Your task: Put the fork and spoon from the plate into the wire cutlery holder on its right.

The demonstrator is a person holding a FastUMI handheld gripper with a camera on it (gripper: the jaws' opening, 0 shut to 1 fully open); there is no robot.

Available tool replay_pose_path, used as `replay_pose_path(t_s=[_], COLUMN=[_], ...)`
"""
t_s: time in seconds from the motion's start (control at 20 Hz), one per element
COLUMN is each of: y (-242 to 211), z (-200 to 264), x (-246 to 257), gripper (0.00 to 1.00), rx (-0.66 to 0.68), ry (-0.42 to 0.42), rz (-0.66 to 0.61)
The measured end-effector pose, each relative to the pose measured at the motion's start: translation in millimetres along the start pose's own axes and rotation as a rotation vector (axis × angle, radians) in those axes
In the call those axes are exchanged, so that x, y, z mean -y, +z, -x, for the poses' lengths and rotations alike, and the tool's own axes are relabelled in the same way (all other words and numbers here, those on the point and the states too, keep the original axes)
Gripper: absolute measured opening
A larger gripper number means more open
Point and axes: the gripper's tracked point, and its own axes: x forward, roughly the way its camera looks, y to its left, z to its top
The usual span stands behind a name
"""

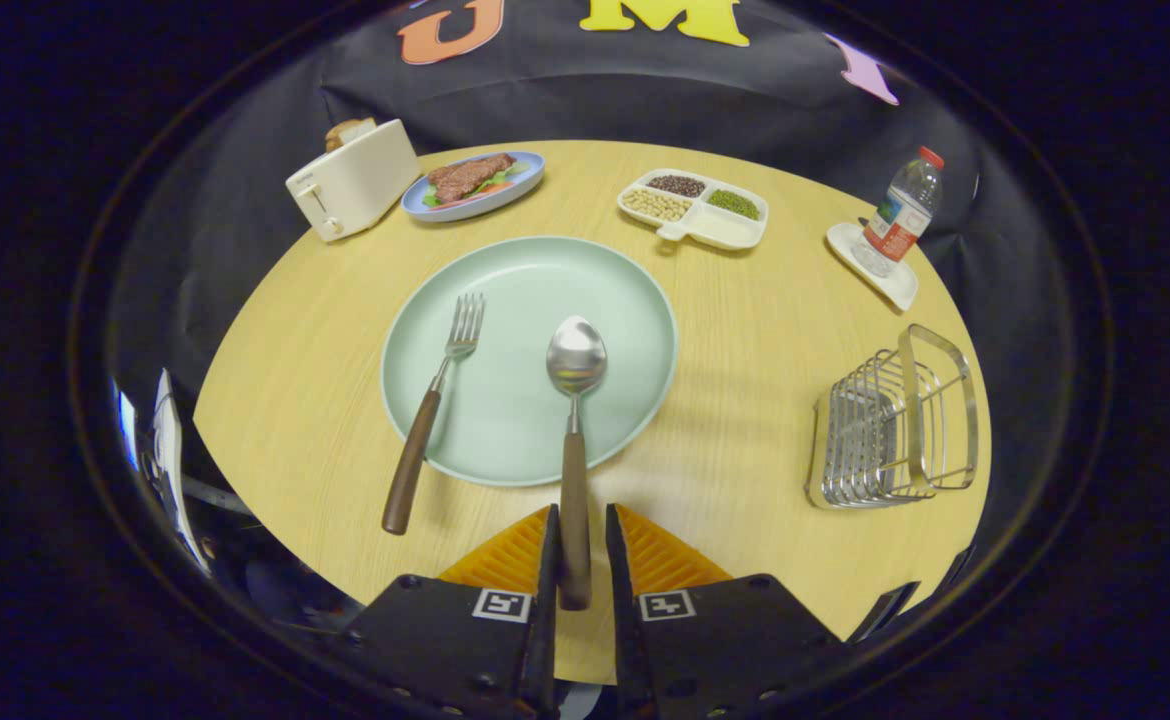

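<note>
The gripper [575, 560] is straddling the spoon [575, 420] handle, fingers a little apart on either side of it, close but apparently not pressing yet. The spoon is lying bowl-up on the green plate [635, 300], its long axis running straight ahead along the fingers, handle end between them. The fork [435, 400] is lying just left, tilted. The wire cutlery holder [890, 425] is sitting well off to the right.
</note>
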Motion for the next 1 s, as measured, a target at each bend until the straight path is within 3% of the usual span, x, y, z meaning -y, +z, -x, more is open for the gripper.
replay_pose_path(t_s=[0.05,0.1,0.2,0.3,0.7,1.0], y=[-3,-3,-3,-3,10,17], z=[3,1,3,9,55,117], x=[0,-2,-1,2,17,85], gripper=[0.24,0.08,0.08,0.01,0.01,0.01], rx=[-0.009,-0.022,-0.022,-0.024,0.022,0.078], ry=[0.005,0.012,0.021,0.017,0.051,0.006], rz=[-0.013,-0.026,-0.048,-0.063,-0.144,-0.229])
